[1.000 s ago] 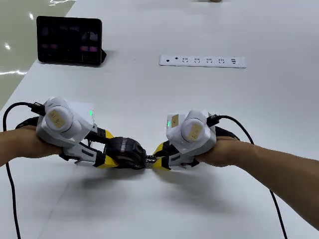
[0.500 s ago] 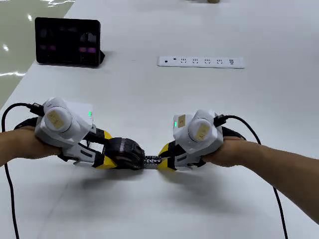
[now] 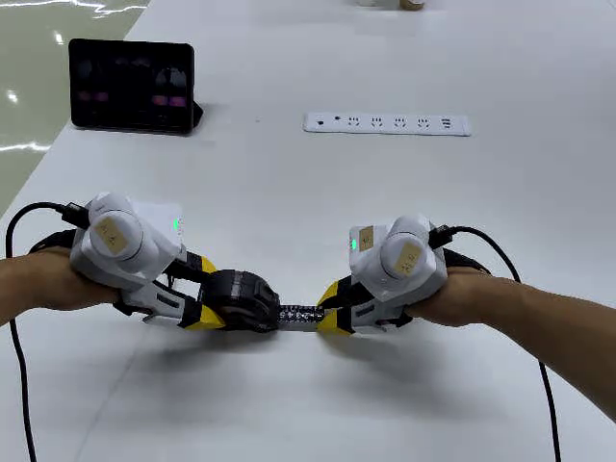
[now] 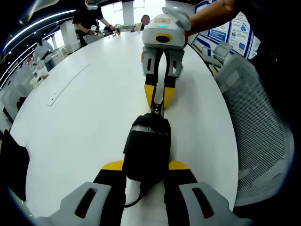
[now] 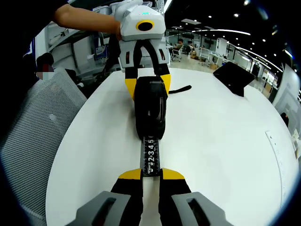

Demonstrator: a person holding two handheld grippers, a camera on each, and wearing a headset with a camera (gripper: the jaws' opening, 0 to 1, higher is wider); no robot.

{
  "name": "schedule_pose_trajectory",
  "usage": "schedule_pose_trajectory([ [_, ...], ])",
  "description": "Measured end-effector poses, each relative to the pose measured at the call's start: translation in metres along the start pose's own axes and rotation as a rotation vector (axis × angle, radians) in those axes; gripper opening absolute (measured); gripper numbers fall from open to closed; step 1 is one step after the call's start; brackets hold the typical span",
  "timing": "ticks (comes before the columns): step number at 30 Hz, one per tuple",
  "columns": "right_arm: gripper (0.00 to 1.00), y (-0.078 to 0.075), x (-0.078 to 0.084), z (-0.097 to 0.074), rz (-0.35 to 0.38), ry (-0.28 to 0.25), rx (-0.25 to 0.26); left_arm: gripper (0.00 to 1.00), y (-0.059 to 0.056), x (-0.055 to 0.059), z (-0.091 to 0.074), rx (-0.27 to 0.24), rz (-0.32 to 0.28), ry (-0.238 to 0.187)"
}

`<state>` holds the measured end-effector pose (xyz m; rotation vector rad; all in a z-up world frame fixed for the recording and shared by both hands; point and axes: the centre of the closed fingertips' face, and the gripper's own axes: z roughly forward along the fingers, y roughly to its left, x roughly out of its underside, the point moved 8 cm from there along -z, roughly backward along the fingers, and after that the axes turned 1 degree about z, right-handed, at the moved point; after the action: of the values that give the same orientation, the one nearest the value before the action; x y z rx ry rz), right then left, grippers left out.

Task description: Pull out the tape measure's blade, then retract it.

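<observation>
Black tape measure [image 3: 241, 299] sits on the white table [image 3: 289, 197], nearer the person than the power strip [image 3: 387, 123] and off to its left. The left gripper [image 3: 216, 293] is clamped on the case, with yellow-tipped jaws part open and pressed to the case's two sides. A short run of blade [image 5: 150, 157] is out of the case, pointing right and ending about below the power strip's left end; printed numbers are readable in the right gripper view. The right gripper [image 3: 328, 310] has its jaws almost closed, pinching the blade's free end. Blade looks straight; whether it touches the table, cannot tell. A dark tablet [image 3: 132, 85] is propped up well left of the power strip. Black cables [image 3: 462, 230] run from both grippers back toward the person, away from the power strip.
</observation>
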<state>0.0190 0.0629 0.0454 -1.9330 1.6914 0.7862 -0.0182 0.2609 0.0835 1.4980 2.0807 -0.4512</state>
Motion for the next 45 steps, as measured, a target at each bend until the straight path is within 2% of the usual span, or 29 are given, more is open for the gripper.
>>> schedule_pose_trajectory([
  [45, 0.08, 0.001, 0.039, -0.038, 0.001, 0.016, 0.017, 0.24, 0.0, 0.0, -0.001, 0.006, 0.002, 0.017],
])
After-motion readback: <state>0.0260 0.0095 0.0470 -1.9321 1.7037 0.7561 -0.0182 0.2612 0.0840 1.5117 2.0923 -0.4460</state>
